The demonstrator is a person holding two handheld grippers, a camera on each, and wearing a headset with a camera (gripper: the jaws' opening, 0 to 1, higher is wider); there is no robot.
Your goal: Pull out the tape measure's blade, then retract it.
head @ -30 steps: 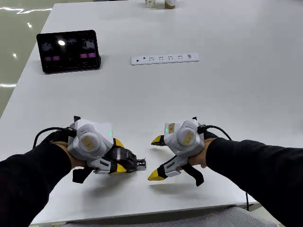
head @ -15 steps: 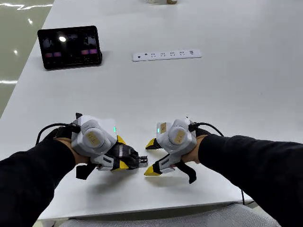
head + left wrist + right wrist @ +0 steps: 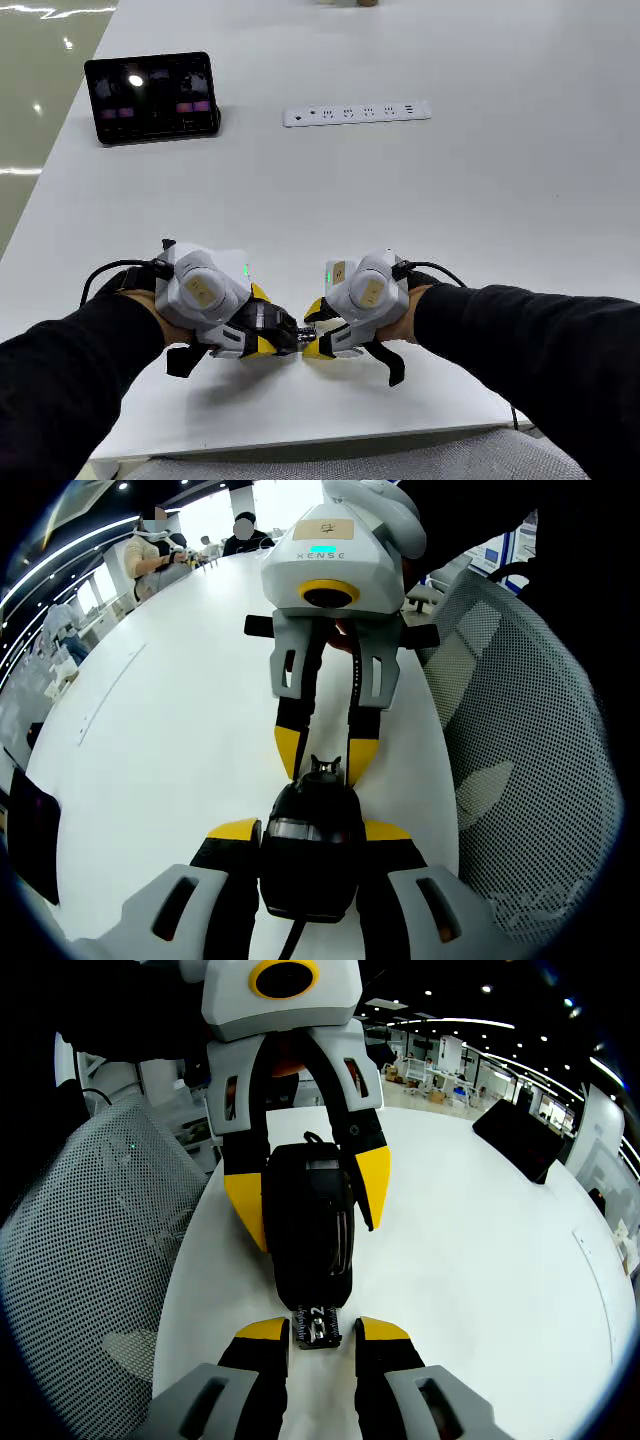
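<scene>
Black tape measure (image 3: 270,326) sits lower centre of the head view, close to the lower edge of the white table (image 3: 450,200). Left gripper (image 3: 262,320) is clamped on its case. Right gripper (image 3: 315,329) jaws are narrowed either side of the blade hook (image 3: 317,1327); can't tell if they're gripping it. Open tabletop above. Tablet (image 3: 152,98) upper left, power strip (image 3: 357,113) upper centre. Right gripper housing reads "XENSE". Hook markings unreadable.

The tape measure (image 3: 308,1225) looks glossy black plastic, the table (image 3: 400,200) smooth matt white.
</scene>
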